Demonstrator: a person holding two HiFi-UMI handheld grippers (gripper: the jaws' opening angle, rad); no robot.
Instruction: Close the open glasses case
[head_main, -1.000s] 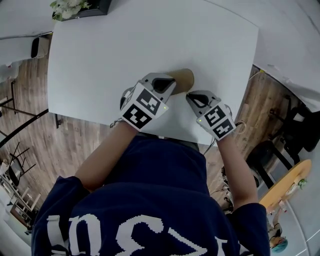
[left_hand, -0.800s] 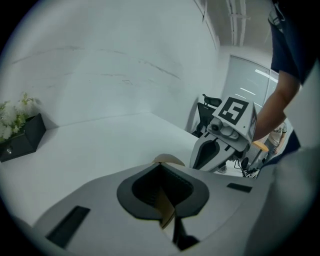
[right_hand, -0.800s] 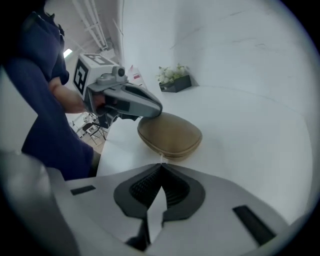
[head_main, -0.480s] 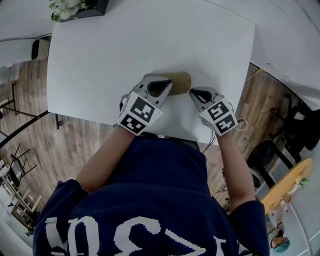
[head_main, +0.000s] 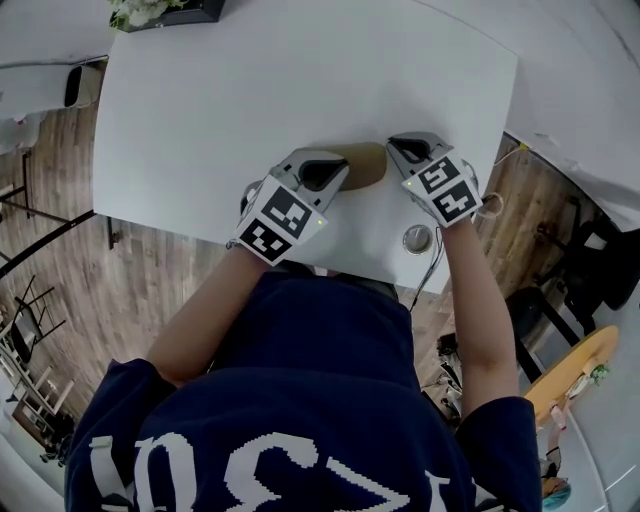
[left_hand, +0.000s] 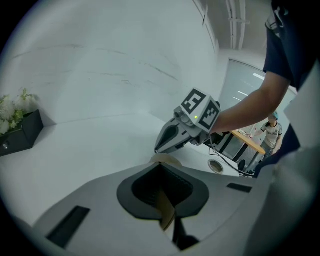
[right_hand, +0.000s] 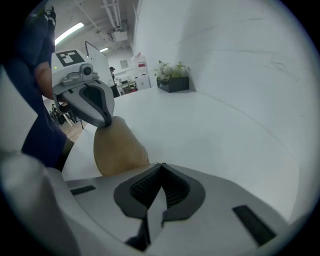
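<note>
The tan glasses case (head_main: 368, 160) lies on the white table (head_main: 260, 90) near its front edge. My left gripper (head_main: 328, 168) covers the case's left end. In the left gripper view its jaws are shut on a thin tan edge of the case (left_hand: 165, 210). My right gripper (head_main: 397, 145) sits at the case's right end with its jaws shut and nothing between them. In the right gripper view the case (right_hand: 117, 147) is a rounded tan body just left of my right gripper (right_hand: 160, 167), with the left gripper (right_hand: 95, 102) on top of it. Whether the case's lid is down is hidden.
A dark planter with white flowers (head_main: 160, 12) stands at the table's far left corner. A round cable hole (head_main: 417, 238) with a cable sits by the front edge under my right hand. Wooden floor and chairs surround the table.
My right gripper has moved away from me across the table to the case's right end, uncovering the cable hole. The left gripper has stayed on the case.
</note>
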